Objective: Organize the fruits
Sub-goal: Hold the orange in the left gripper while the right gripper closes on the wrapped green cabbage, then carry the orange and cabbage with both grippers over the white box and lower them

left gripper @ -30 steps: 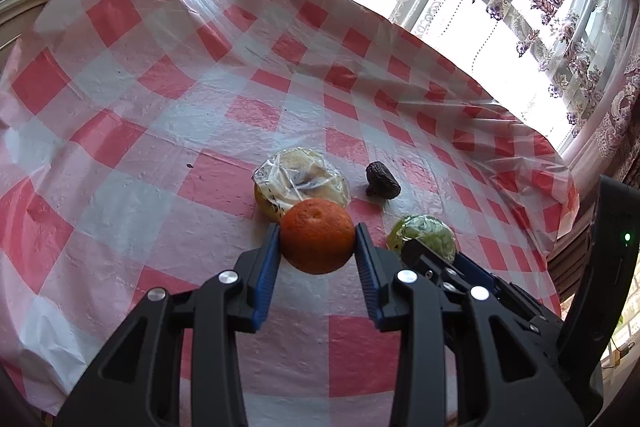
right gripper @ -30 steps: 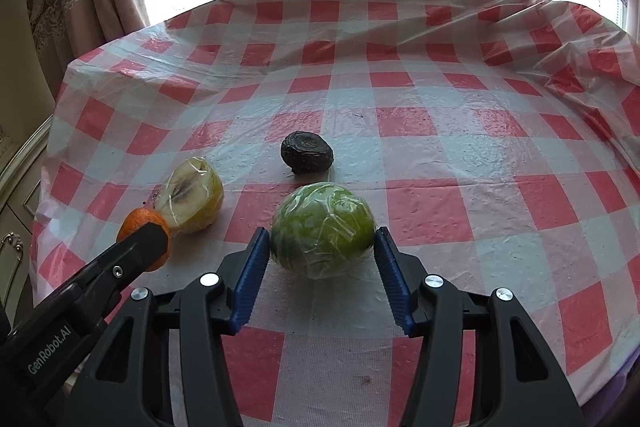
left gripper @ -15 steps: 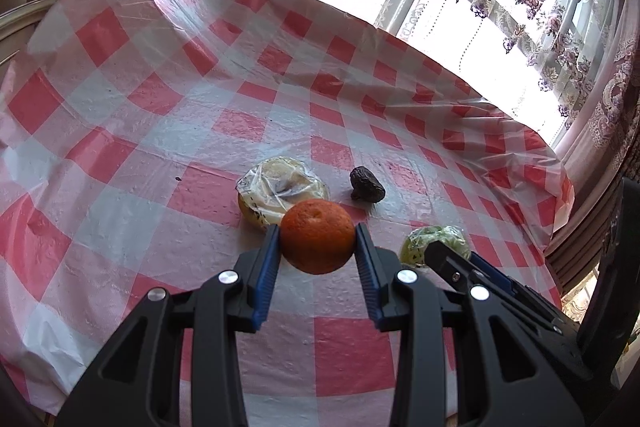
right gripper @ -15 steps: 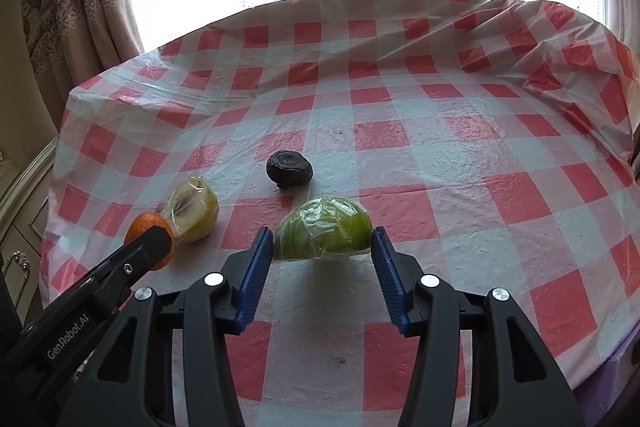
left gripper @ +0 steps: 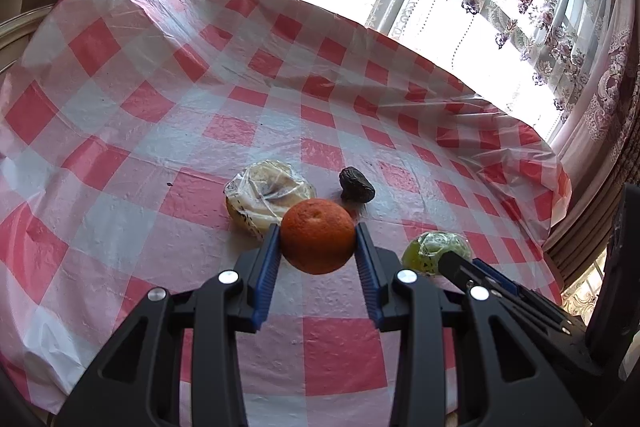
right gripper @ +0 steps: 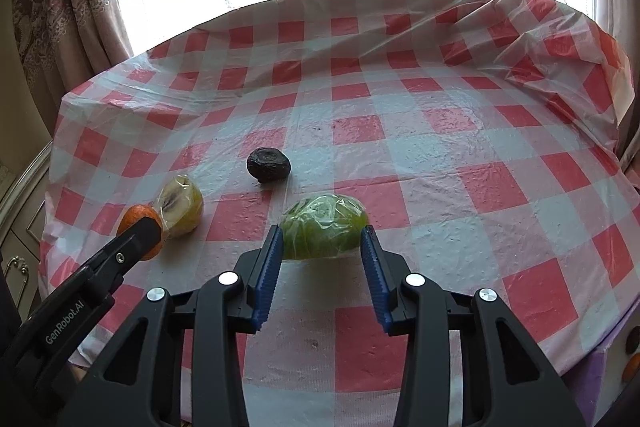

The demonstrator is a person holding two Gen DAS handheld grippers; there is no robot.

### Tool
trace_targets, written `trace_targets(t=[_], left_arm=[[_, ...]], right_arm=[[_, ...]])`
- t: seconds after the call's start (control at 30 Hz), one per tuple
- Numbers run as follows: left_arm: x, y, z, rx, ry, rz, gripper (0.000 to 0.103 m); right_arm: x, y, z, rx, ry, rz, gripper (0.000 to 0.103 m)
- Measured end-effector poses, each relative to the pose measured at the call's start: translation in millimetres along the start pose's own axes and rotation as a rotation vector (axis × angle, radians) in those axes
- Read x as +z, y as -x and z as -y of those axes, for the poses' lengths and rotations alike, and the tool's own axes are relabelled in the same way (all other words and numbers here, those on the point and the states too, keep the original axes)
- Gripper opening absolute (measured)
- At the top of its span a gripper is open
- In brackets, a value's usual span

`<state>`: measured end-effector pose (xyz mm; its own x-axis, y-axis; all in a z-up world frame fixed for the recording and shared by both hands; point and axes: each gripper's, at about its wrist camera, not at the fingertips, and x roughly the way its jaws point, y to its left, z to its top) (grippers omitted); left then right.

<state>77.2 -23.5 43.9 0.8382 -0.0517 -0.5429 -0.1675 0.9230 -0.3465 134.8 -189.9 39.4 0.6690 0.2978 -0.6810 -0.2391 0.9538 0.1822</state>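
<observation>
One table, covered in a red-and-white checked tablecloth (right gripper: 440, 147) with a clear plastic sheet over it, and a window with flowery curtains (right gripper: 68, 11) behind it.

Two grippers. The left gripper (left gripper: 317, 247) is clamped on the orange (left gripper: 317, 235), blue pads tight against both sides, the fruit lifted a little off the cloth. The right gripper (right gripper: 323, 243) has just been closing in on the green fruit (right gripper: 323, 226), and both pads now touch its ends, so it's gripped. "GenRobot.AI" is printed in white on the side of the left gripper, readable in the right wrist view. No other writing I can make out.

Four fruits total, one of each. Taking the green fruit as the landmark: it's wrapped in cling film, and its long axis runs side to side, straight across between the two pads. The yellow cut fruit (right gripper: 182, 205), also film-wrapped, sits to its left with the cut face turned up and left. The orange is further left, touching or just beside the yellow one. The small dark wrinkled fruit (right gripper: 268, 165) lies just behind the green fruit, a bit to the left, on its own.
</observation>
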Motion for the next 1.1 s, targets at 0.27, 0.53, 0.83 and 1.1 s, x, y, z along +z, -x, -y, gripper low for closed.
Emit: trace_targets(t=[0.27, 0.53, 0.83, 1.1], left_arm=[[-1, -1, 1, -0.003, 0.002, -0.005, 0.037], [-1, -3, 1, -0.001, -0.002, -0.010, 0.037], [-1, -4, 1, -0.002, -0.010, -0.013, 0.037], [1, -5, 4, -0.011, -0.024, -0.019, 0.037]], right_arm=[[-2, -13, 0, -0.003, 0.002, -0.065, 0.053], [4, -36, -10, -0.059, 0.059, -0.130, 0.074], [3, -29, -9, -0.045, 0.059, -0.092, 0.056], [6, -1, 7, -0.028, 0.018, -0.038, 0.056]])
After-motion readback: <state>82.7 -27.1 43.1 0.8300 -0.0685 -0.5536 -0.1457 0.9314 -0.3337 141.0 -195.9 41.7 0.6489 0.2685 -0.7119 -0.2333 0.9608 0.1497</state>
